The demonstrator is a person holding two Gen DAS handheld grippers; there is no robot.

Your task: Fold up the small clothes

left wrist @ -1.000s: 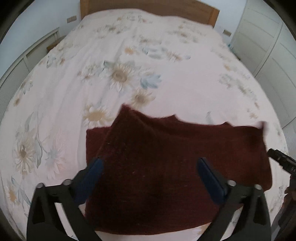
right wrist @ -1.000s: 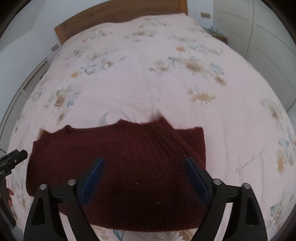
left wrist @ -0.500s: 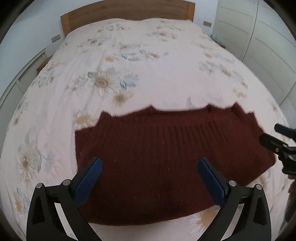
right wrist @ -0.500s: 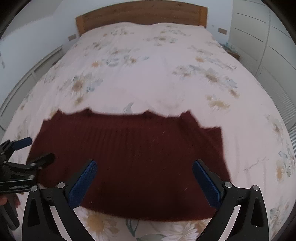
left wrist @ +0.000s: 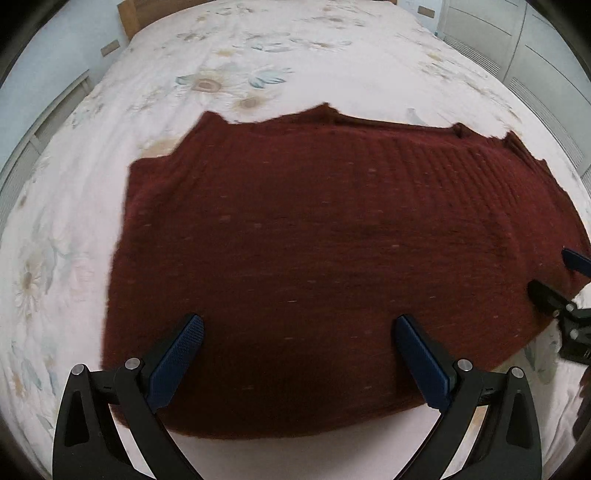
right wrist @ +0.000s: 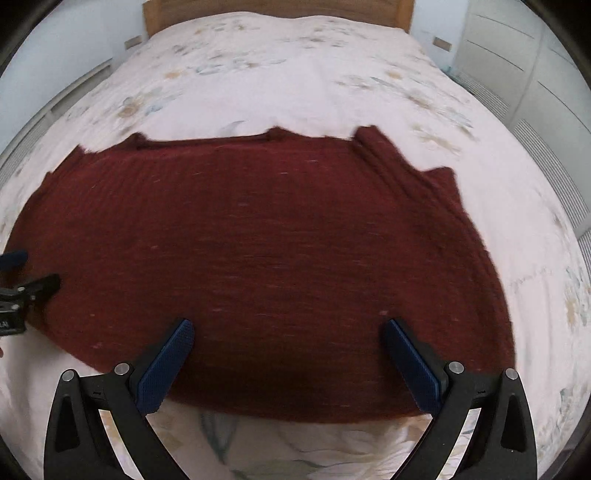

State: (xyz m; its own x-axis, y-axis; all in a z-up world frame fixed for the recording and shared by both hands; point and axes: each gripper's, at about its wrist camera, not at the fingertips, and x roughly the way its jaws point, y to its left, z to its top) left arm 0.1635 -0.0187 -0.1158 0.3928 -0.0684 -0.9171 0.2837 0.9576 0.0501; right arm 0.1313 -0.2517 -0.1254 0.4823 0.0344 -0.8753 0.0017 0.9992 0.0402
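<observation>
A dark red knitted sweater (left wrist: 317,251) lies spread flat on the bed, its near hem toward me. It also shows in the right wrist view (right wrist: 266,258). My left gripper (left wrist: 299,325) is open and empty, hovering just above the sweater's near left part. My right gripper (right wrist: 288,328) is open and empty above the near right part. Each gripper appears at the edge of the other's view: the right one (left wrist: 565,295) and the left one (right wrist: 22,284).
The bed has a white flowered cover (left wrist: 258,59) and a wooden headboard (right wrist: 273,7) at the far end. White wardrobe doors (right wrist: 535,74) stand to the right of the bed. A low radiator or rail (left wrist: 37,140) runs along the left wall.
The sweater's raised edge has come down and it now lies flat. Both grippers have moved lower and closer over it. Both stay open.
</observation>
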